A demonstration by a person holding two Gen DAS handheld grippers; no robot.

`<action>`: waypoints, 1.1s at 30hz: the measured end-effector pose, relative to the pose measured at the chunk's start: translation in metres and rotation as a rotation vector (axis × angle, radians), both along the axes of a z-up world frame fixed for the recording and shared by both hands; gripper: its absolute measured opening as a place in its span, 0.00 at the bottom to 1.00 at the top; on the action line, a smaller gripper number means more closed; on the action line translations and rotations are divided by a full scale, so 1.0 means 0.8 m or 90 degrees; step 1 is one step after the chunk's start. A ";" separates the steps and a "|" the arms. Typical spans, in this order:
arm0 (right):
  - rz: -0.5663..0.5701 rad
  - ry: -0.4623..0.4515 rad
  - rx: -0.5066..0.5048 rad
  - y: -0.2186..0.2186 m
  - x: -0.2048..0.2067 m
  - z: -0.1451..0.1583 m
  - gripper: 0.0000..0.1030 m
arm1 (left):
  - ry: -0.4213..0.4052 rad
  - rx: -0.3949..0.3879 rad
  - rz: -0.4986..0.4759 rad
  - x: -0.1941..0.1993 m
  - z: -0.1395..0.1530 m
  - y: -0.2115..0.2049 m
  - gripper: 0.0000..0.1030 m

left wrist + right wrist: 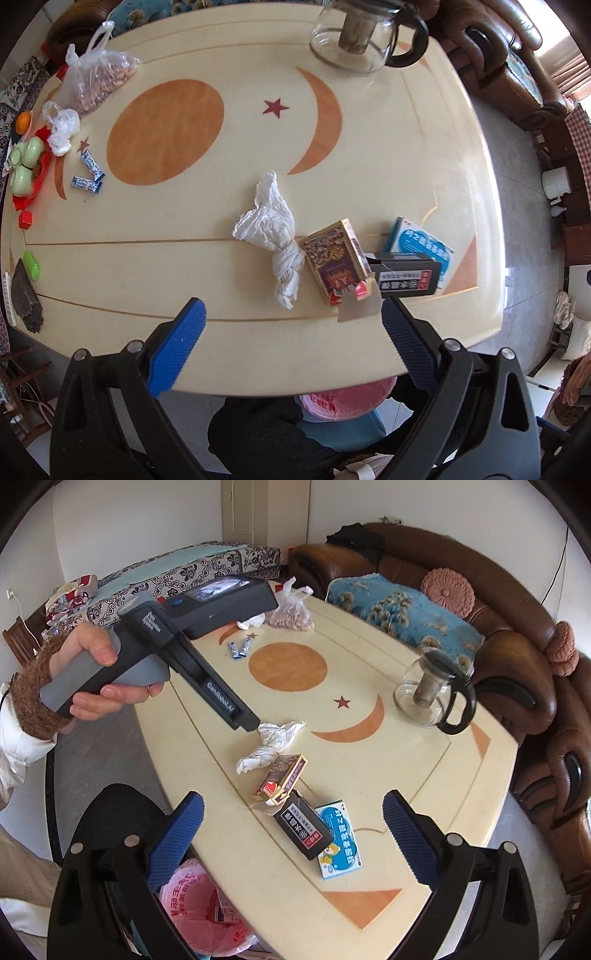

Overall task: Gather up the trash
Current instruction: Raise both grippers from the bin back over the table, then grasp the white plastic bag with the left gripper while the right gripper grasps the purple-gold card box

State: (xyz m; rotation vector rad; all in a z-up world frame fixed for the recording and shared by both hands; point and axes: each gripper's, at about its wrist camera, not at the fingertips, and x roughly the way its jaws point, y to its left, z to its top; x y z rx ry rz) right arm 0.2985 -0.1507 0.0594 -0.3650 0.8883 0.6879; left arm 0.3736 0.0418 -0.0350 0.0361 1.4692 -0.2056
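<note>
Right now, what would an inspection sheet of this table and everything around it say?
Surface: cream oval table with orange sun, moon and star inlays.
Job's things: crumpled tissue, ornate box, black box and blue-white box lie clustered together; pink-lined bin stands below the table edge, some trash inside.
Clutter: glass teapot, bag of nuts, two small blue sachets, green cups.
Grippers: left gripper open, above the tissue; right gripper open, above the boxes.
Cables: white cord along the far wall.
Surroundings: brown sofa with cushions, patterned bed.
</note>
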 end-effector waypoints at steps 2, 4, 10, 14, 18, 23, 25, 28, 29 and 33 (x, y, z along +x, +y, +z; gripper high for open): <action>0.002 0.014 0.005 0.004 0.015 -0.015 0.92 | 0.008 0.005 0.002 0.010 -0.014 0.000 0.91; 0.004 0.029 0.008 0.007 0.032 -0.031 0.92 | 0.015 0.007 0.004 0.018 -0.028 -0.001 0.91; 0.009 0.078 0.016 0.017 0.068 -0.079 0.92 | 0.050 0.009 0.014 0.043 -0.080 -0.003 0.91; 0.013 0.109 0.013 0.024 0.086 -0.111 0.92 | 0.071 0.005 0.020 0.057 -0.109 -0.002 0.91; 0.020 0.140 0.020 0.034 0.101 -0.140 0.92 | 0.083 -0.003 0.030 0.067 -0.130 0.000 0.91; 0.015 0.184 0.040 0.051 0.128 -0.181 0.92 | 0.098 -0.020 0.060 0.076 -0.155 0.007 0.91; 0.013 0.205 0.046 0.060 0.141 -0.201 0.92 | 0.099 -0.026 0.068 0.081 -0.163 0.009 0.91; 0.013 0.226 0.054 0.072 0.153 -0.221 0.90 | 0.095 -0.036 0.072 0.083 -0.172 0.009 0.83; 0.013 0.232 0.056 0.074 0.156 -0.227 0.87 | 0.094 -0.046 0.075 0.084 -0.173 0.010 0.82; 0.018 0.276 0.061 0.089 0.163 -0.250 0.81 | 0.096 -0.068 0.088 0.087 -0.178 0.013 0.82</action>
